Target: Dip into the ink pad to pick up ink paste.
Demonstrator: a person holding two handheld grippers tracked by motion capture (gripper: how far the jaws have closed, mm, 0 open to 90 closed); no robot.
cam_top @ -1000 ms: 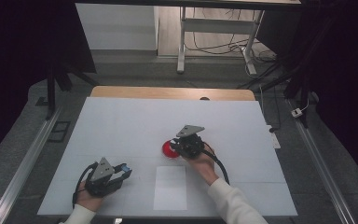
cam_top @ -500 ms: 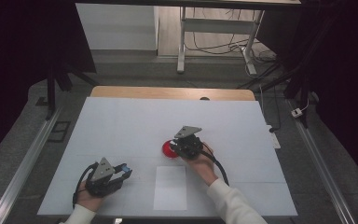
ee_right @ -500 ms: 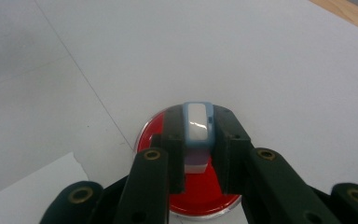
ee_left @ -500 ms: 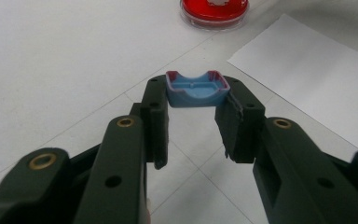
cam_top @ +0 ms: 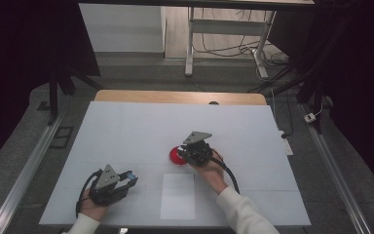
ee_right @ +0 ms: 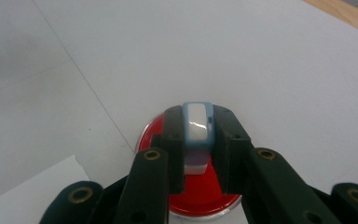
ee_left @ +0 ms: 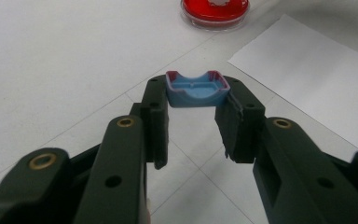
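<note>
My right gripper (ee_right: 197, 140) is shut on a small blue-and-white stamp (ee_right: 197, 123) and holds it over a round red ink dish (ee_right: 200, 198). From above, that gripper (cam_top: 184, 153) sits at the dish (cam_top: 175, 156) near the table's middle. Whether the stamp touches the red surface I cannot tell. My left gripper (ee_left: 196, 103) is shut on a blue cap (ee_left: 196, 89) with its hollow side up, held at the jaw tips. It rests near the front left of the table (cam_top: 129, 179), apart from the dish (ee_left: 214, 8).
A white sheet of paper (cam_top: 177, 196) lies at the front between the two hands, also seen as the paper (ee_left: 317, 88) to the right of the cap. The white table top (cam_top: 126, 126) ends in a wooden strip (cam_top: 180, 96) at the far side.
</note>
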